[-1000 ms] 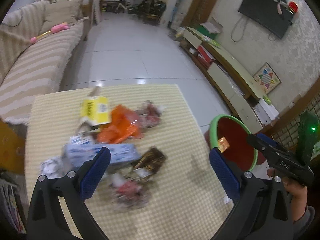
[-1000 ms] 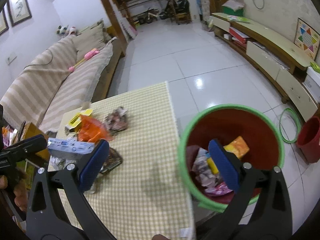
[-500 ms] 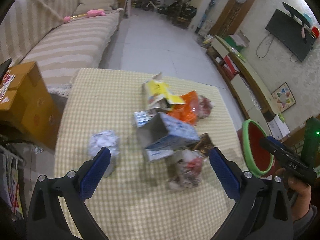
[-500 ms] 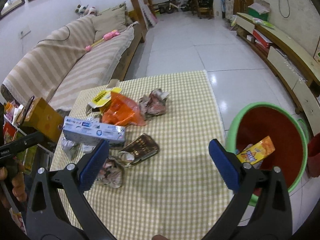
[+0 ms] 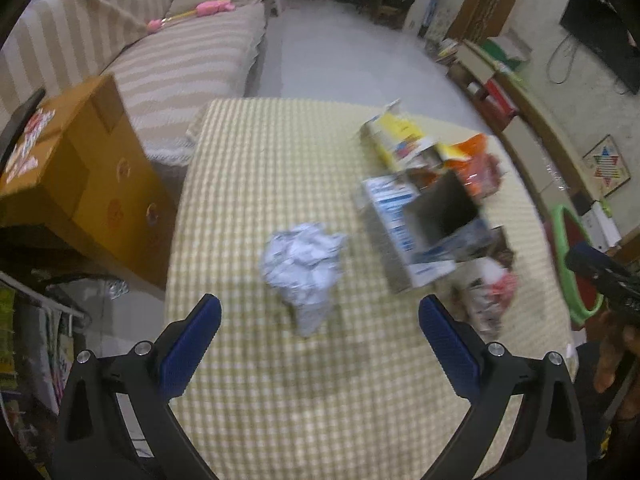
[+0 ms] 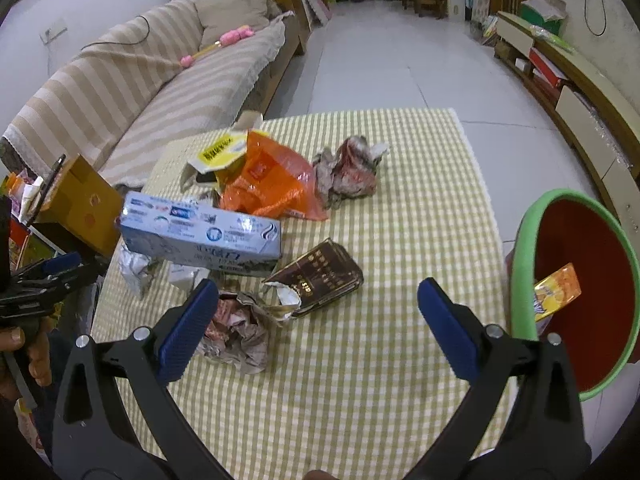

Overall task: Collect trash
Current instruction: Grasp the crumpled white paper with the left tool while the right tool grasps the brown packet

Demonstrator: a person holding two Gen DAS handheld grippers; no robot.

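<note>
Trash lies on a yellow checked table [image 6: 400, 184]. A crumpled white paper ball [image 5: 304, 264] sits just ahead of my open, empty left gripper [image 5: 320, 324]. A blue and white carton [image 6: 200, 236] [image 5: 424, 224], an orange bag [image 6: 268, 180], a yellow box [image 6: 220, 152], a brown wrapper [image 6: 320, 280] and crumpled wrappers [image 6: 236, 328] [image 6: 352, 168] lie mid-table. My right gripper [image 6: 318, 320] is open and empty above the brown wrapper. A red bin with a green rim [image 6: 532, 240] stands right of the table, holding an orange packet [image 6: 556, 292].
A cardboard box [image 5: 80, 168] stands left of the table, with a striped sofa [image 6: 140, 80] behind it. A low TV cabinet [image 6: 580, 92] runs along the right wall. White tiled floor [image 6: 380, 48] lies beyond the table.
My left gripper has swung left, from the trash pile to the white paper ball. My right gripper has swung left from over the bin to over the table trash.
</note>
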